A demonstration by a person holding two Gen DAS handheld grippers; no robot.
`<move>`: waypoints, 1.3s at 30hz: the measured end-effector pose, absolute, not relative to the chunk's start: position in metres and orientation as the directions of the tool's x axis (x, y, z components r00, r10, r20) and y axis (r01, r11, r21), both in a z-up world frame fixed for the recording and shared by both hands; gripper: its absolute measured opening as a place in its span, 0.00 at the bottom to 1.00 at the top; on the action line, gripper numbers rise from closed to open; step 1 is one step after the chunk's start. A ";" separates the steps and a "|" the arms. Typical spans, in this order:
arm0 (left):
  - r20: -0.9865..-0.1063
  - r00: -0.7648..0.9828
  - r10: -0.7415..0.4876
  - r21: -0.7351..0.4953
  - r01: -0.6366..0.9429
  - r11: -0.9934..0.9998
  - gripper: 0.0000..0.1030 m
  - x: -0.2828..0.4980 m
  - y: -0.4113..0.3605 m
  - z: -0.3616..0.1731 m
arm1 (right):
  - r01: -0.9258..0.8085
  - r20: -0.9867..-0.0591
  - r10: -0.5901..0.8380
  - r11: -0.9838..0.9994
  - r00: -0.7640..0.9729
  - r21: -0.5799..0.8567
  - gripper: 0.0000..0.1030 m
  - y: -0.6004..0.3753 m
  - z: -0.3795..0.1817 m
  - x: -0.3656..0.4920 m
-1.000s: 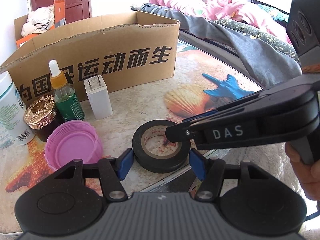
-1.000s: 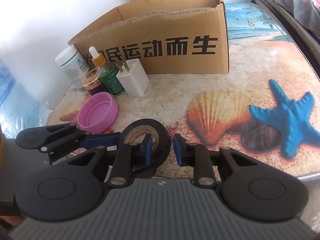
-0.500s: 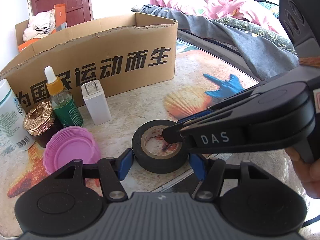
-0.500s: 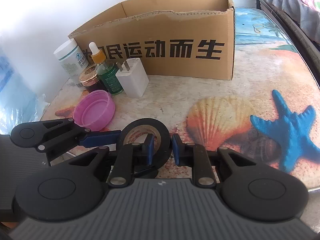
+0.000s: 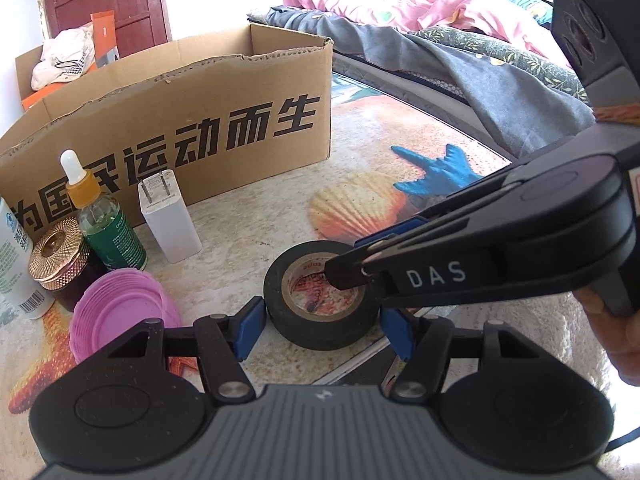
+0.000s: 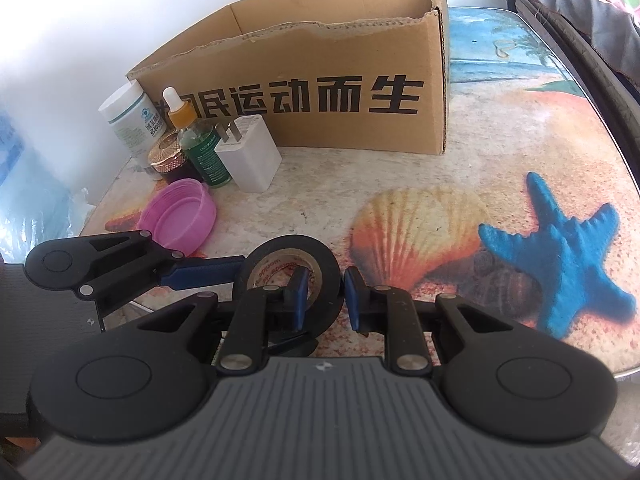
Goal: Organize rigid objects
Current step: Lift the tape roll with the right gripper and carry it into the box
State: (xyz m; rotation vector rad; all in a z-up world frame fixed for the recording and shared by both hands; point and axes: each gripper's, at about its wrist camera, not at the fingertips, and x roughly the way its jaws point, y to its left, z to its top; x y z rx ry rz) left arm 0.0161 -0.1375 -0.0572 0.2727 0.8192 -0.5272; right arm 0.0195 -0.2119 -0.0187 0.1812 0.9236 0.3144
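Observation:
A black tape roll (image 5: 276,286) (image 6: 280,246) lies near the table's front edge. My right gripper (image 6: 324,298) (image 5: 352,258) is shut on the roll's wall, with one blue pad inside the hole and the other outside. My left gripper (image 5: 322,330) straddles the whole roll. Its blue pads (image 5: 250,326) sit close beside the outer rim, and the jaws are opening. From the right wrist view, one left finger (image 6: 200,276) reaches the roll from the left.
An open cardboard box (image 5: 200,120) (image 6: 320,60) stands behind. Left of the roll are a white charger (image 5: 170,220), a green dropper bottle (image 5: 112,228), a gold-lidded jar (image 5: 56,256), a white bottle (image 5: 12,260) and a pink lid (image 5: 120,312). A bed (image 5: 440,40) borders the table's right side.
The right pads have drawn a little closer on the roll's wall. The roll and both hands stay about where they were.

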 end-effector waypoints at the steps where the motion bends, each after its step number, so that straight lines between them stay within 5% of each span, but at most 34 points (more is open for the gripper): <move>1: -0.753 0.564 -0.339 0.030 0.544 0.839 0.63 0.017 -0.138 -0.057 | -0.189 -0.754 0.343 0.939 0.561 0.287 0.19 -0.212 -0.019 0.020; 39: -0.703 0.622 -0.344 0.030 0.509 0.860 0.64 0.014 -0.130 -0.034 | -0.231 -0.727 0.310 0.950 0.613 0.211 0.17 -0.197 0.012 0.014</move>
